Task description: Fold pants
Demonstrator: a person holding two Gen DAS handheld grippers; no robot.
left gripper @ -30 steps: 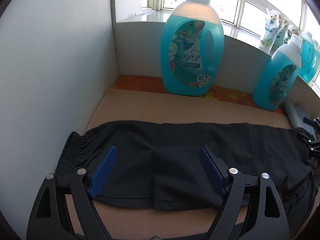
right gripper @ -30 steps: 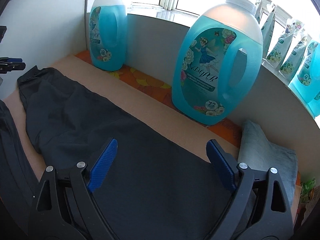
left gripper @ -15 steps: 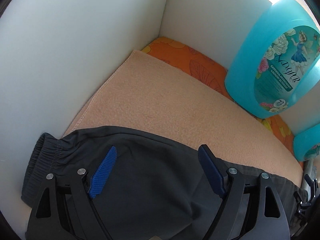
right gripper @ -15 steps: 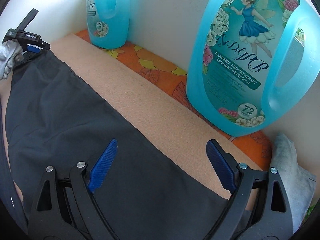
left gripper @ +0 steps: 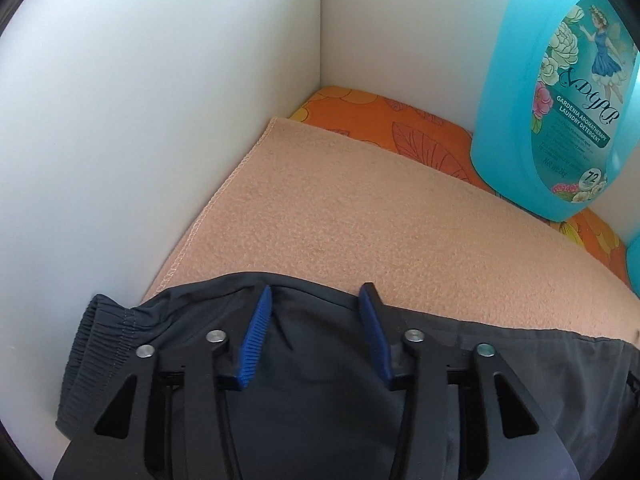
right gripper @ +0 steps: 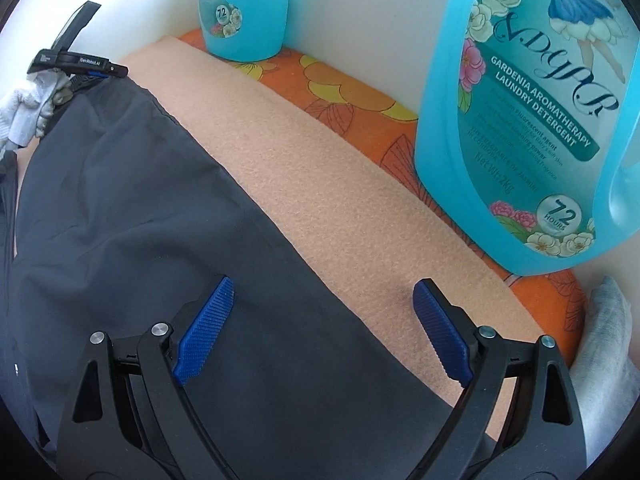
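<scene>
Dark grey pants (left gripper: 312,380) lie lengthwise on a peach blanket (left gripper: 340,216). Their elastic waistband (left gripper: 100,352) is at the left by the white wall. My left gripper (left gripper: 316,300) is down on the pants' far edge near the waistband, jaws partly closed with a gap still between the blue pads. My right gripper (right gripper: 324,300) is open and low over the far edge of the leg (right gripper: 180,220), one pad over the fabric, the other over the blanket. The left gripper also shows in the right wrist view (right gripper: 86,66), held by a gloved hand.
Two big blue detergent bottles (right gripper: 532,112) (right gripper: 240,4) stand on an orange floral cloth (right gripper: 360,96) along the back wall. White walls (left gripper: 120,120) close the left and back. A folded grey cloth (right gripper: 608,340) lies at the right end.
Both grippers have dropped lower and moved forward to the pants' far edge. The left gripper's jaws have narrowed markedly; the right gripper's stay wide.
</scene>
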